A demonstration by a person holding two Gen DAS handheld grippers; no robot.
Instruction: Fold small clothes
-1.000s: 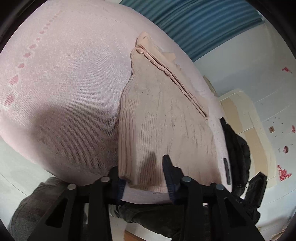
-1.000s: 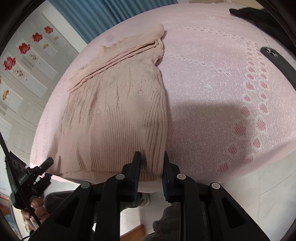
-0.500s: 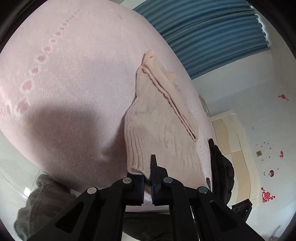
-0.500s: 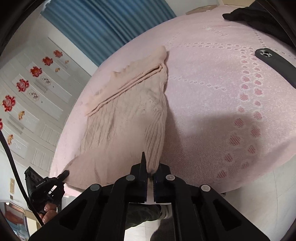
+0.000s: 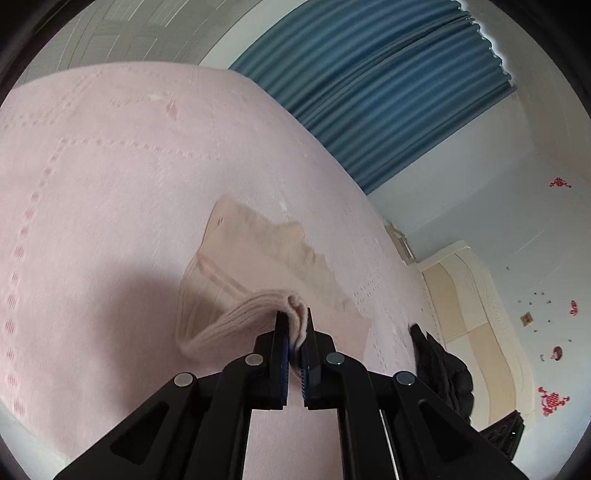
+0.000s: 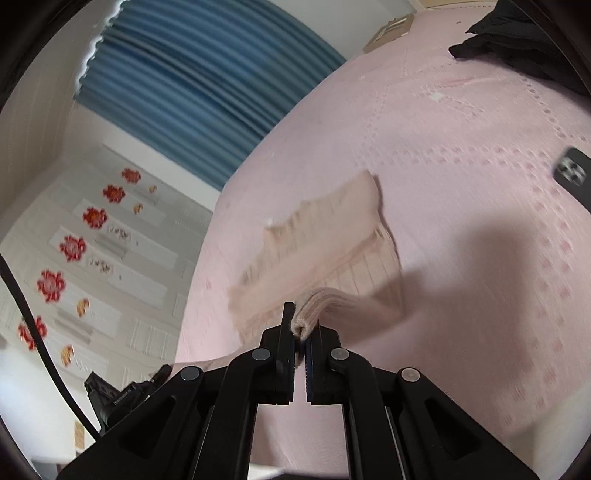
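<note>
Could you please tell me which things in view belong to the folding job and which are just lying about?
Job: knit garment, left gripper, right gripper, both shut on its hem.
Lying about: black clothing, phone, blue curtain.

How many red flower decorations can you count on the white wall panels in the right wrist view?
6: they run diagonally down the left wall; more may lie outside the frame.

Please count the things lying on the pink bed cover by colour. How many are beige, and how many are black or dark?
Beige: 1, the knit sweater, with its near hem lifted in both tongs.
Black or dark: 2, the black garment and the phone.
Total: 3
</note>
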